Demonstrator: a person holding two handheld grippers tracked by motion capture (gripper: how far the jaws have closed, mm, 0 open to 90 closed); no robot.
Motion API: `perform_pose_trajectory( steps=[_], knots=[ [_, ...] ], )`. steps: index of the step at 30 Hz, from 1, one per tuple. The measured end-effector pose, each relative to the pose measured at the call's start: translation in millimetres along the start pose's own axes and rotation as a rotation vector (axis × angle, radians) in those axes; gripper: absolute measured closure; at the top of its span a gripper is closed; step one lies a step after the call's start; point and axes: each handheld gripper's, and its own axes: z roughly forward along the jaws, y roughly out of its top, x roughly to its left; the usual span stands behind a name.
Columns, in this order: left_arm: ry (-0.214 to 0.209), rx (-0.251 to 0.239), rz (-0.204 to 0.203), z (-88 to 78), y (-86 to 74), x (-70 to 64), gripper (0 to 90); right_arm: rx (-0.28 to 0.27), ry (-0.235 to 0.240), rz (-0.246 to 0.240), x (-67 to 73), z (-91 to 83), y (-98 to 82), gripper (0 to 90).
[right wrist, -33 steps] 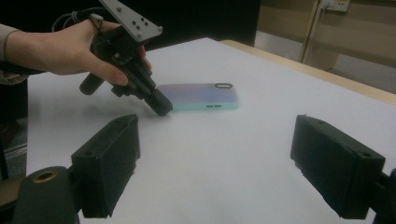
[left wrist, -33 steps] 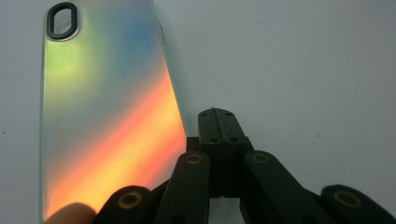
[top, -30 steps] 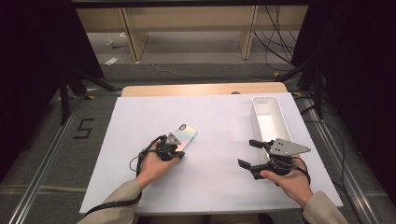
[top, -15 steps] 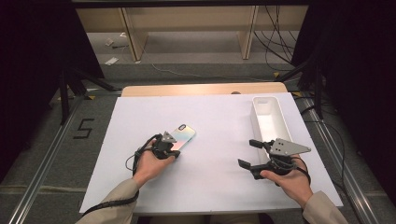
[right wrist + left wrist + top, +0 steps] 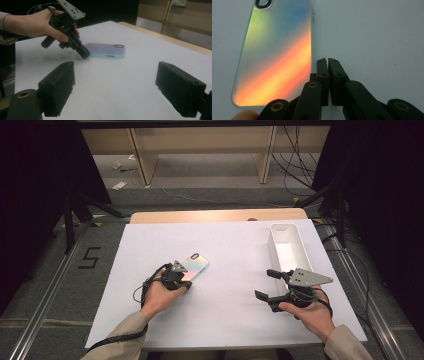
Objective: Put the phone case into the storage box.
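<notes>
Since the earlier frame we log the left claw point(image 5: 185, 285) drawn back toward the near edge and off the phone case point(image 5: 194, 266), which has kept its place. The right claw point(image 5: 268, 284) has not shifted.

Left claw: jaws all but together, a thin slit between the tips, nothing held. In the left gripper view point(image 5: 327, 60) we see the tips resting just beside the case's long edge point(image 5: 274, 55), on bare white sheet.

Phone case: iridescent back up, camera cutout at its far end, flat on the worktop point(image 5: 225, 245), left of centre. In the right gripper view point(image 5: 105, 50) it lies just past the left claw's tips point(image 5: 85, 54).

Right claw: jaws wide apart, empty, held above the worktop's right side, pointing left.

White tray point(image 5: 300, 251): long, narrow, at the right, far of the right claw, just beside it.

Left hand point(image 5: 159, 297), right hand point(image 5: 310, 312): beige sleeves, entering from the near edge.
</notes>
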Motion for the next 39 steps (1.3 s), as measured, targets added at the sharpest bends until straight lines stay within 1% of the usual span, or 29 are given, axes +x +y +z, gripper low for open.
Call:
perform_pose_trajectory(
  steps=[3, 4, 6, 7, 8, 10, 12, 13, 14, 15, 16, 17, 19, 20, 21, 24, 26, 27, 28, 29, 30, 33, 37, 39],
  knots=[
    [0.002, -0.014, 0.002, -2.7, 2.8, -1.4, 81.0, -0.002, -0.003, 0.0, -0.2, -0.1, 0.1, 16.6],
    [0.015, -0.034, 0.003, -5.9, 6.8, -1.7, 78.6, -0.001, -0.003, 0.001, -0.1, -0.2, 0.3, 16.6],
    [0.023, -0.043, 0.003, -7.4, 9.0, -1.4, 71.8, -0.002, -0.003, 0.001, -0.2, -0.1, 0.2, 16.6],
    [0.033, -0.049, 0.004, -8.9, 11.2, -0.8, 71.8, -0.002, -0.003, 0.001, -0.2, -0.1, 0.2, 16.6],
    [0.042, -0.051, 0.001, -10.0, 13.4, -0.3, 62.9, -0.002, -0.003, 0.004, 0.1, 0.0, 0.5, 16.6],
    [0.064, -0.053, 0.003, -11.1, 17.4, 1.2, 54.0, -0.003, -0.004, 0.003, 0.2, 0.0, 0.9, 16.6],
    [0.085, -0.038, 0.011, -11.2, 21.8, 4.4, 42.5, -0.004, -0.005, 0.003, 0.2, 0.3, 1.1, 16.6],
    [0.091, -0.028, 0.008, -10.2, 24.1, 6.2, 42.5, -0.004, -0.005, 0.003, 0.2, 0.3, 1.1, 16.6],
    [0.101, -0.011, 0.012, -9.3, 26.3, 8.7, 30.5, -0.005, -0.006, 0.003, 0.0, 0.2, 1.3, 16.6],
    [0.11, 0.011, 0.016, -7.8, 28.4, 11.2, 30.5, -0.005, -0.006, 0.003, 0.0, 0.2, 1.3, 16.6],
    [0.112, 0.052, 0.018, -3.6, 32.1, 16.2, 20.6, -0.006, -0.006, 0.003, -0.1, 0.0, 1.5, 16.6],
    [0.112, 0.052, 0.018, -3.6, 32.1, 16.2, 16.7, -0.006, -0.005, 0.004, -0.1, 0.0, 1.6, 16.6],
    [0.115, 0.073, 0.024, 0.4, 35.1, 20.3, 14.2, -0.006, -0.005, 0.003, 0.0, 0.0, 1.7, 16.6],
    [0.128, 0.084, 0.03, 2.3, 36.7, 21.7, 11.0, -0.007, -0.005, 0.003, 0.0, 0.1, 1.6, 16.6],
    [0.131, 0.096, 0.035, 4.1, 38.3, 22.9, 8.9, -0.006, -0.004, 0.003, 0.1, 0.0, 1.7, 16.6],
    [0.115, 0.121, 0.046, 8.4, 42.5, 25.6, 8.1, -0.006, -0.003, 0.004, -0.1, 0.0, 1.5, 16.6],
    [0.113, 0.149, 0.064, 10.7, 45.3, 27.0, 7.3, -0.008, -0.002, 0.004, -0.3, 0.0, 1.4, 16.6],
    [0.116, 0.178, 0.08, 13.1, 47.7, 28.8, 5.9, -0.007, -0.002, 0.004, -0.2, -0.3, 1.6, 16.6],
    [0.116, 0.178, 0.08, 13.1, 47.7, 28.8, 5.5, -0.007, -0.002, 0.004, -0.2, -0.3, 1.6, 16.6],
    [0.117, 0.194, 0.089, 14.4, 48.6, 30.0, 5.5, -0.006, -0.002, 0.004, -0.1, -0.2, 1.6, 16.6],
    [0.115, 0.204, 0.085, 16.1, 49.0, 30.8, 5.0, -0.007, -0.002, 0.005, 0.1, -0.1, 1.6, 16.6],
    [0.115, 0.243, 0.101, 19.8, 49.5, 33.9, 4.5, -0.007, -0.002, 0.003, 0.3, 0.2, 1.7, 16.6],
    [0.105, 0.267, 0.095, 23.8, 49.2, 36.9, 4.4, -0.007, -0.002, 0.004, 0.1, 0.3, 1.5, 16.6],
    [0.103, 0.27, 0.092, 25.0, 49.0, 37.4, 5.4, -0.007, -0.001, 0.004, 0.3, 0.2, 1.6, 16.6]
  ],
)
